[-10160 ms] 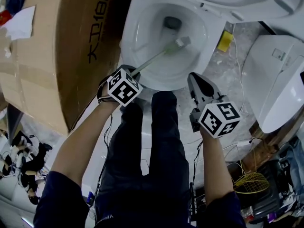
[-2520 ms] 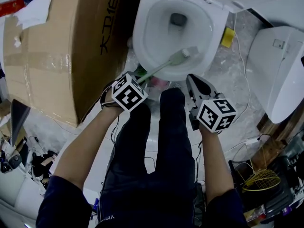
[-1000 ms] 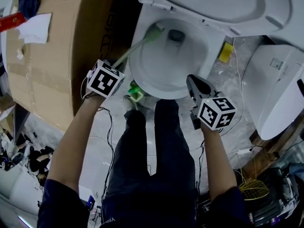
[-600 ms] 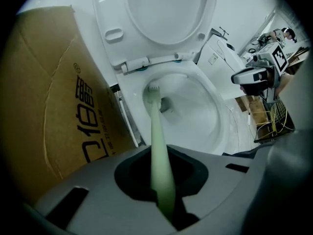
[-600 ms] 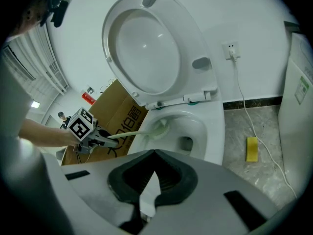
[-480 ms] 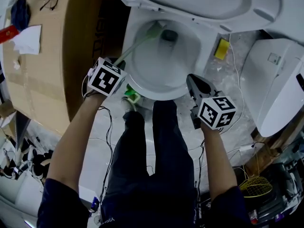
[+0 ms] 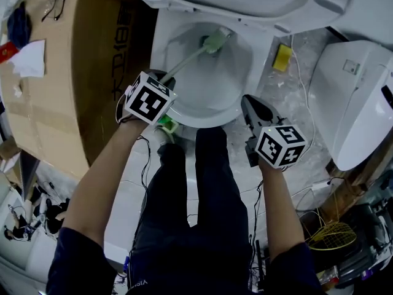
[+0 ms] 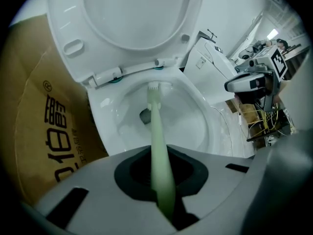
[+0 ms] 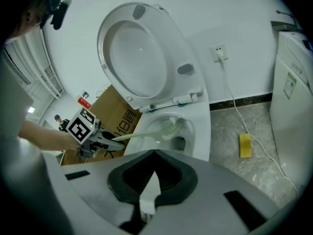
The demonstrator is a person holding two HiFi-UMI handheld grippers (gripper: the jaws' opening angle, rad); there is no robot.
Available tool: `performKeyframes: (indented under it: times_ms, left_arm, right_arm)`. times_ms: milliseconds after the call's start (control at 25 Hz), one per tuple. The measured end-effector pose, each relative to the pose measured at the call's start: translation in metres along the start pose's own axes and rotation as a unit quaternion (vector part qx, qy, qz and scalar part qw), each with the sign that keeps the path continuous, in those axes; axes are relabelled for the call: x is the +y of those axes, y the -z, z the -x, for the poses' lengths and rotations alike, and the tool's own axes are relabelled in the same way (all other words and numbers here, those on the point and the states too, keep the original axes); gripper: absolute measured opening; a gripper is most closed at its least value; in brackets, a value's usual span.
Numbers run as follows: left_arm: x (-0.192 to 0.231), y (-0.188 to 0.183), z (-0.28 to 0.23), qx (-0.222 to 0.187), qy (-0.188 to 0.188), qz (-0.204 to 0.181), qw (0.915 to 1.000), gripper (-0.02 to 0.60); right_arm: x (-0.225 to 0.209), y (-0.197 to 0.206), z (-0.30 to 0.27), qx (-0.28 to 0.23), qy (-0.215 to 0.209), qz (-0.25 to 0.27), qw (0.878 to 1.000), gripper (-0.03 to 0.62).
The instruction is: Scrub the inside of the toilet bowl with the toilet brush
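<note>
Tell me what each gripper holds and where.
Left gripper clamps the toilet brush at its handle's near end; right gripper holds nothing, jaws together.

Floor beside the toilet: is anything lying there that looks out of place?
Yes. A yellow sponge lies loose on the floor right of the toilet, beside a white cable trailing from the wall socket. A large cardboard box crowds the toilet's left side.

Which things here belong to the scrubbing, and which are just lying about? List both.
Job: toilet brush, toilet bowl, left gripper shut on the brush handle.
Lying about: cardboard box, yellow sponge, white cable.
</note>
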State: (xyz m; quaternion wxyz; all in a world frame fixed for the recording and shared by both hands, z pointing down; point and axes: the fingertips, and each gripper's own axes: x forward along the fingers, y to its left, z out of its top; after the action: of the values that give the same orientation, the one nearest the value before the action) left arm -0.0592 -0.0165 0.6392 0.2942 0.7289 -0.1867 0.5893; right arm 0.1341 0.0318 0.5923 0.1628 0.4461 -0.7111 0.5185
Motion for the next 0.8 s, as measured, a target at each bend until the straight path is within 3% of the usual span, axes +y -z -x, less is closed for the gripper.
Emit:
performKeyframes:
  times_ms: [320, 800]
  left_arm:
    - [-0.034, -0.013, -0.011, -0.006, 0.028, -0.026, 0.9993, 0.048]
    - [-0.081, 0.002, -0.013, -0.016, 0.067, -0.041, 0.9968, 0.048]
  right_arm:
    - [-0.012, 0.012, 0.017, -0.007, 0.014, -0.017, 1.0, 0.005]
    - [0.001, 0.018, 0.022, -0.014, 0.02, -0.016, 1.0, 0.005]
